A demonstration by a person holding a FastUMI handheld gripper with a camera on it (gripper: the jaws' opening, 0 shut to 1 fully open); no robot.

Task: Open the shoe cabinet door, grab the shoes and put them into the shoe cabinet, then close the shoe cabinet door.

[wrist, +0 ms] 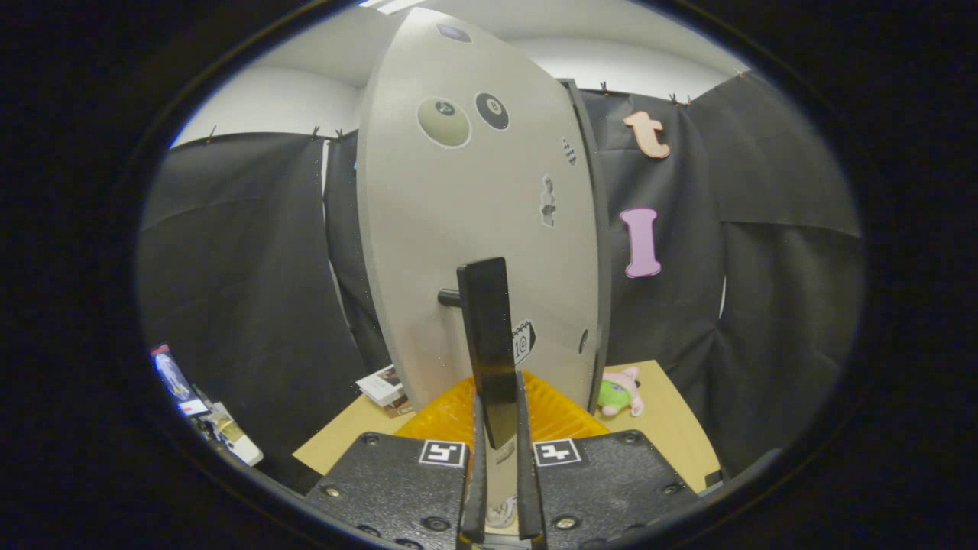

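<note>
Your gripper (498,428) is clamping the door handle (489,347): both fingers (475,473) are pressing the lower end of the dark upright bar, jaws narrow. The handle is sticking out from the cabinet door (466,229) at 12 o'clock from the fingertips, with its short post joining the door at 10 o'clock of the bar's top. The pale door is standing upright, carrying round stickers (444,121) up high. An orange ribbed thing (558,412) is lying just beyond the fingers at the door's foot. A plush toy (623,391) is sitting on the tan table (672,428) at 2 o'clock; small boxes (382,384) are resting at 10 o'clock. Shoes: cannot tell where.
</note>
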